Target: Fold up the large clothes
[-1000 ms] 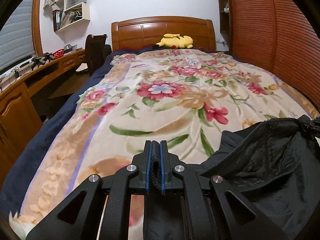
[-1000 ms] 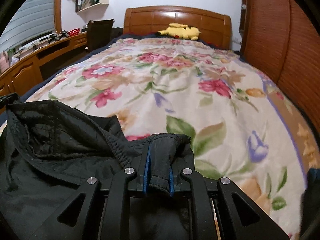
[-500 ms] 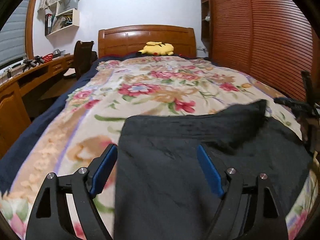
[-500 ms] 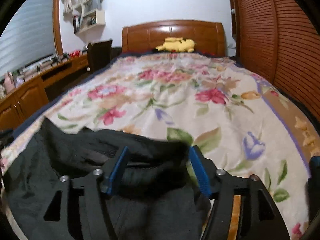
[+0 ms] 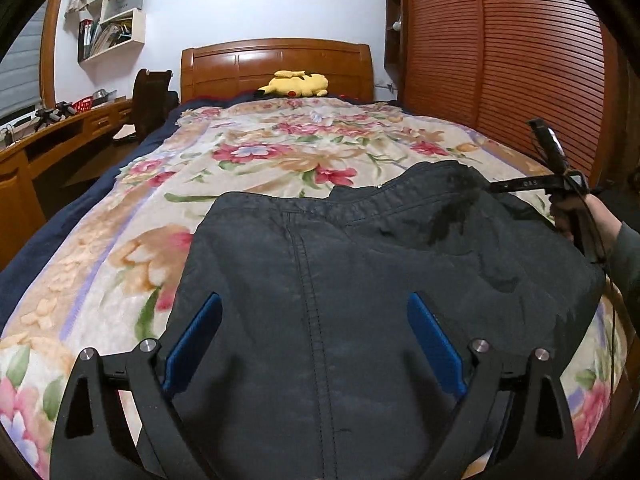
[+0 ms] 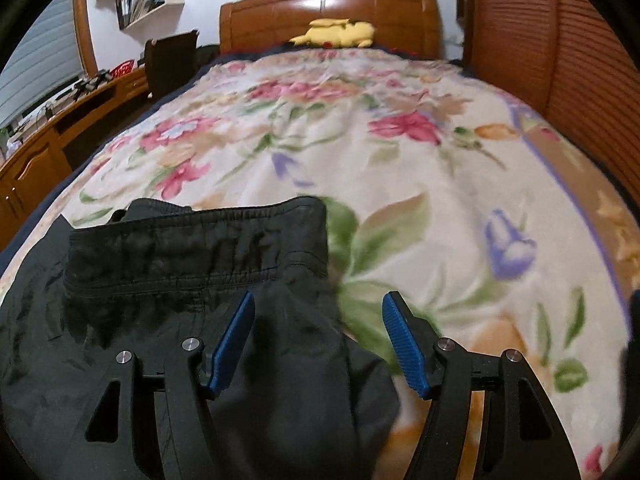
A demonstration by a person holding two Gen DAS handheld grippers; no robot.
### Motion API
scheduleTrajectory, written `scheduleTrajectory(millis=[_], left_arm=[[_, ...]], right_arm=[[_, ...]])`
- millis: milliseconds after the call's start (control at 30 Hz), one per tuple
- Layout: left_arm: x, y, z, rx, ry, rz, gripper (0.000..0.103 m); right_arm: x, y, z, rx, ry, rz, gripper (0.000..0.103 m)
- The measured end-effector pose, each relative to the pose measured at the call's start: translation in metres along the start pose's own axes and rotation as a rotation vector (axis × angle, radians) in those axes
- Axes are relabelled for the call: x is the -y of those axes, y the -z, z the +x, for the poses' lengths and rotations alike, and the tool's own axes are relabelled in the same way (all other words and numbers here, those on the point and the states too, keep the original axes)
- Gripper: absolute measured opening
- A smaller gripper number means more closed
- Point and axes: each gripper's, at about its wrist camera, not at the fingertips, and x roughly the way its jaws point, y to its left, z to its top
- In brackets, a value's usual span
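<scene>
A large black garment (image 5: 360, 248) lies spread flat on the floral blanket (image 5: 260, 152) of a bed, with a stitched seam running down its middle. My left gripper (image 5: 313, 300) hovers over its near part. Its jaws are opening and stand wide, and the blue pads (image 5: 196, 336) press on nothing. In the right wrist view the garment's gathered elastic hem (image 6: 192, 248) lies just ahead of my right gripper (image 6: 319, 298). That gripper is open over the garment's right edge, with loose cloth under it. A person's hand (image 5: 568, 212) holds it at the right edge of the left wrist view.
A yellow plush toy (image 5: 296, 84) rests against the wooden headboard (image 5: 276, 64). A wooden desk (image 5: 60, 132) and a dark chair (image 5: 150, 96) line the bed's left side. Louvered wooden wardrobe doors (image 5: 520, 60) run close along the right. Wall shelves (image 5: 112, 20) hang above the desk.
Both grippers were shut on folds of the black garment a second ago. Both have opened and let go. The garment now lies flat, and the left gripper has shifted over it.
</scene>
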Motion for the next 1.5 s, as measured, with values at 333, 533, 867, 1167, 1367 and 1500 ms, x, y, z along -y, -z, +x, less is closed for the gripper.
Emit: scheduleTrajectory(millis=[333, 533, 867, 1167, 1367, 1500], left_arm=[[-0.009, 0.002, 0.005, -0.010, 0.018, -0.037, 0.094], [-0.010, 0.004, 0.010, -0.030, 0.013, -0.045, 0.094], [-0.011, 0.005, 0.011, -0.040, 0.020, -0.046, 0.094], [-0.010, 0.005, 0.012, -0.042, 0.022, -0.044, 0.094], [-0.010, 0.006, 0.013, -0.048, 0.021, -0.041, 0.094], [-0.009, 0.006, 0.016, -0.057, 0.019, -0.040, 0.094]], right_arm=[[0.004, -0.019, 0.002, 0.042, -0.051, -0.033, 0.004], [0.018, -0.031, -0.005, 0.075, 0.168, 0.051, 0.003], [-0.030, -0.045, -0.025, 0.114, 0.203, -0.043, 0.065], [-0.123, -0.009, -0.015, -0.015, -0.065, -0.275, 0.055], [-0.156, -0.001, 0.029, -0.120, -0.048, -0.374, 0.050], [-0.152, -0.007, 0.068, -0.125, -0.027, -0.324, 0.050]])
